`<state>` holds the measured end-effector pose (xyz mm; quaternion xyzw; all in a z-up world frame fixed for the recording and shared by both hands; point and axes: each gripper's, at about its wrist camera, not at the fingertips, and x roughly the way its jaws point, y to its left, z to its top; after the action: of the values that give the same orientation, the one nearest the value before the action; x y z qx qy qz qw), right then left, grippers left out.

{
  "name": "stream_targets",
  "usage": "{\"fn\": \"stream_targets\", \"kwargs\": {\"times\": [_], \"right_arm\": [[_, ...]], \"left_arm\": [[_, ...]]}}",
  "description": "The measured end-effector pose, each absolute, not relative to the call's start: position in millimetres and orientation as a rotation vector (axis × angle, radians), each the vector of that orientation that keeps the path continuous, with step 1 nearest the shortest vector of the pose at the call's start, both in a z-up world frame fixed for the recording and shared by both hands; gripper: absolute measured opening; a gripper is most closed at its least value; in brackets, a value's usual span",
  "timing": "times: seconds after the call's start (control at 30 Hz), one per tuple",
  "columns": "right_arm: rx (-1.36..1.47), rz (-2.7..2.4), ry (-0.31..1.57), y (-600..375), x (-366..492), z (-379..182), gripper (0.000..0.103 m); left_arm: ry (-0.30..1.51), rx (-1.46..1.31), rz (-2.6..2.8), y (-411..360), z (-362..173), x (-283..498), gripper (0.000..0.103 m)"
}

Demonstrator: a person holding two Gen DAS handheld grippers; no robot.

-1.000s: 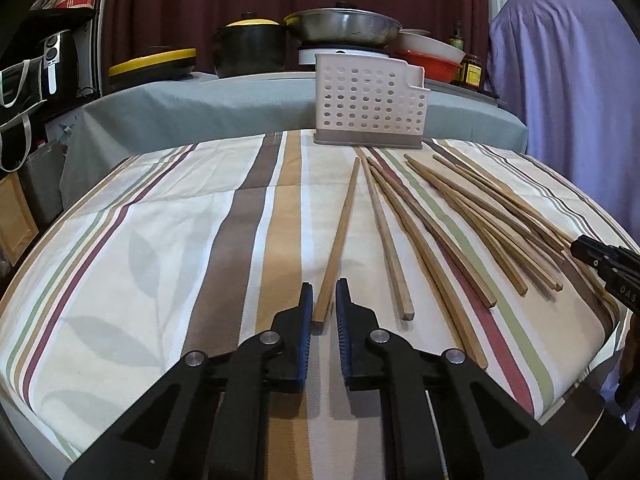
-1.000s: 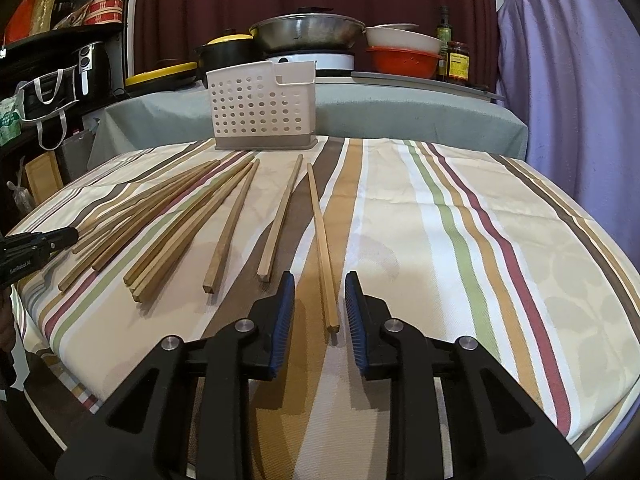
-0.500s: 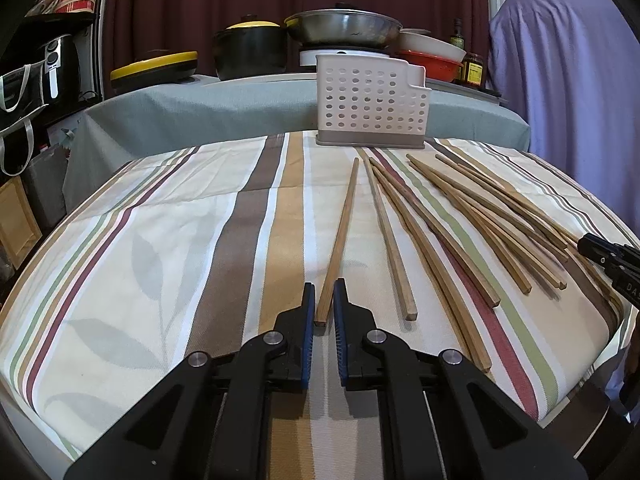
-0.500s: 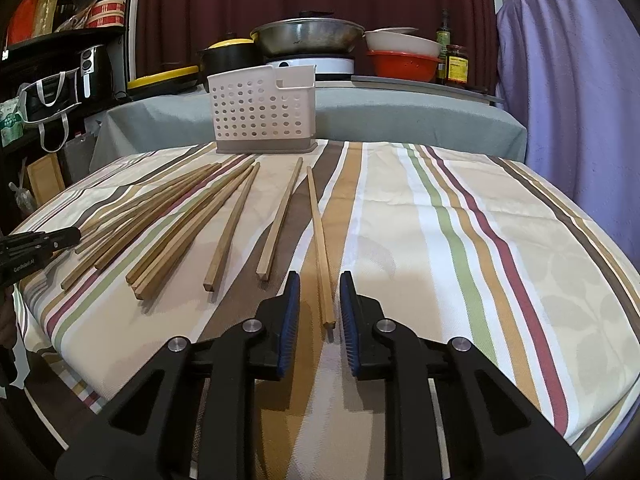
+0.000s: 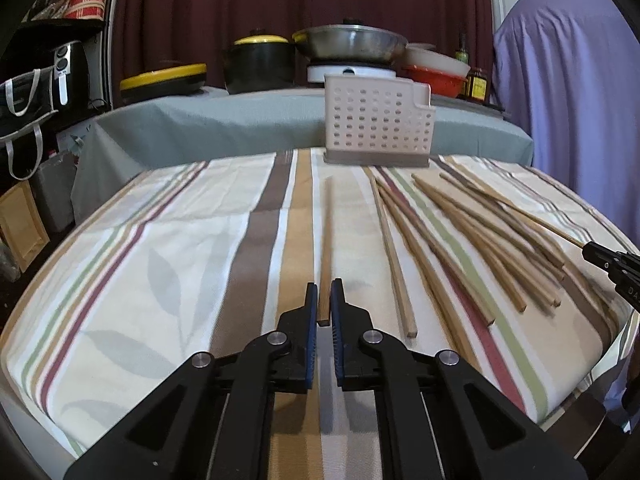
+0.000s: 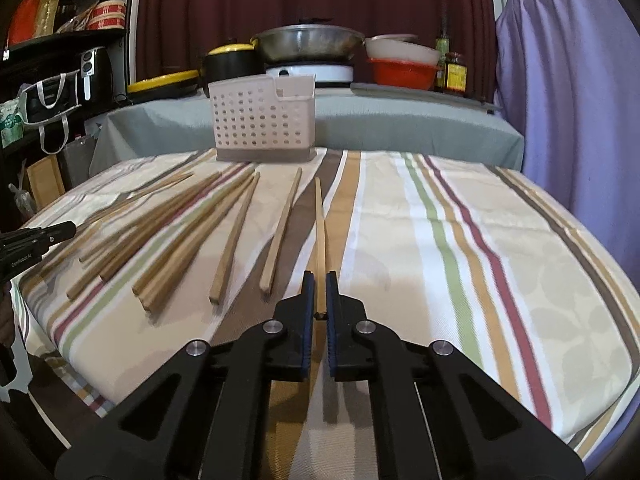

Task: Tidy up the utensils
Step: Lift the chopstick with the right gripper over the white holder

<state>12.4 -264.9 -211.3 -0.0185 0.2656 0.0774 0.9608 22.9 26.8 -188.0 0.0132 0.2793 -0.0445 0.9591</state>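
on the striped tablecloth (image 5: pixel 160 264) nearest me, my left gripper (image 5: pixel 324 300) clamped on a chopstick end (image 5: pixel 326 240), my right gripper (image 6: pixel 319 296) just closed on another chopstick (image 6: pixel 319 224), loose chopsticks (image 6: pixel 172 236) fanned between them, perforated holder (image 6: pixel 264 122) upright at the far edge
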Motion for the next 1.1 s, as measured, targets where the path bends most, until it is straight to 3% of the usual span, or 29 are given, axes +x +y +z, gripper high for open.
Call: {"fn": "stream_targets", "kwargs": {"times": [0.77,1.1], "right_arm": [[-0.073,0.168,0.254,-254.6,-2.1,-86.5,0.006],[-0.062,0.173,0.231,-254.8,27.1,-68.3,0.006]], "left_arm": [[0.299,0.007,-0.073,33.9,-73.7,-1.0,0.007],[0.287,-0.019,-0.068,42.0,-46.7,17.1,0.007]]}}
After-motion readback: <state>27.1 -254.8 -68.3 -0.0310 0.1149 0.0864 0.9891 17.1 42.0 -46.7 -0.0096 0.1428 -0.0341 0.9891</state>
